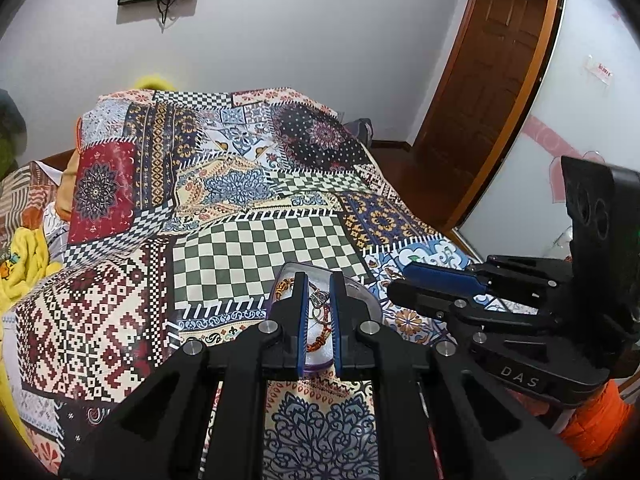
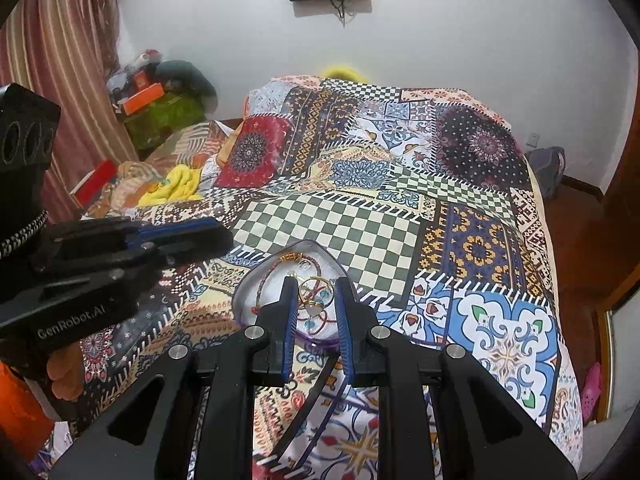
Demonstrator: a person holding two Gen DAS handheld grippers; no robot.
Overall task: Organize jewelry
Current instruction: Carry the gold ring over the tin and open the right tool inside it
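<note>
Patchwork-quilted bed (image 2: 500, 240) carrying a clear, purple-rimmed plastic tray (image 2: 256, 280) of mixed jewelry: gold hoops (image 2: 316, 285), beaded cord bracelets (image 2: 280, 260). Hovering just above it, right tongs (image 2: 316, 294) parted, empty; left tongs (image 1: 319, 292) likewise parted, gripping nothing. Likely choosing a piece; next, lowering and pinching one item cleanly.

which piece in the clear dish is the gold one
The plain gold hoop lying in the clear heart-shaped dish, between the right gripper fingers; the others are a beaded red cord bracelet and a gold-band ring.
</note>
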